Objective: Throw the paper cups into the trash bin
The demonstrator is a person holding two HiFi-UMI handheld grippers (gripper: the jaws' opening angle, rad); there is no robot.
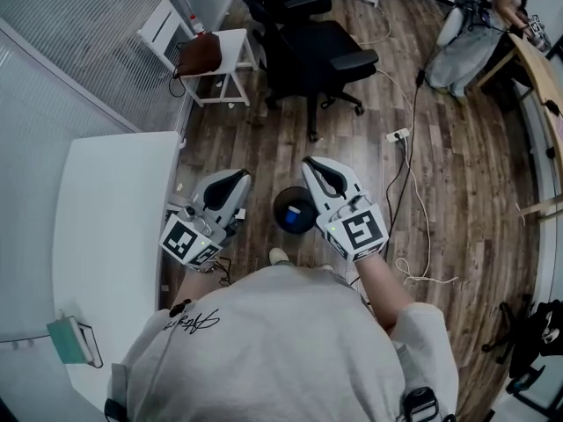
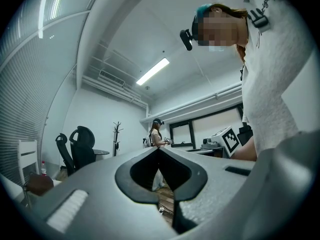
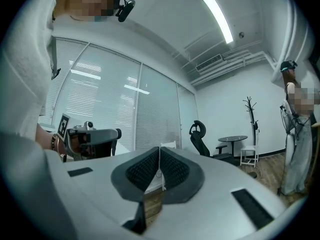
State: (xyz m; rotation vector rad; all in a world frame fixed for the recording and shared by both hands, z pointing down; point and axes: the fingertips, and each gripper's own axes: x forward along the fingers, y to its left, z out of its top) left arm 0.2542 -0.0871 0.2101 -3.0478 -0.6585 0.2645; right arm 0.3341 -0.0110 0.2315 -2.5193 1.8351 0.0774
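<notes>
The trash bin (image 1: 295,209), dark and round with blue inside, stands on the wood floor just in front of me, between the two grippers. No paper cup shows in any view. My left gripper (image 1: 239,177) is held out left of the bin, its jaws shut (image 2: 159,150) with nothing between them. Held out above the bin's right side, my right gripper (image 1: 312,163) is shut too (image 3: 159,148), and empty. Both point roughly level into the room.
A white table (image 1: 114,218) runs along my left, with a teal item (image 1: 66,339) near its front. A black office chair (image 1: 312,47) and a white stand holding a brown bag (image 1: 201,54) are beyond the bin. A power strip (image 1: 398,134) with cables lies right. Another person (image 1: 479,25) stands far right.
</notes>
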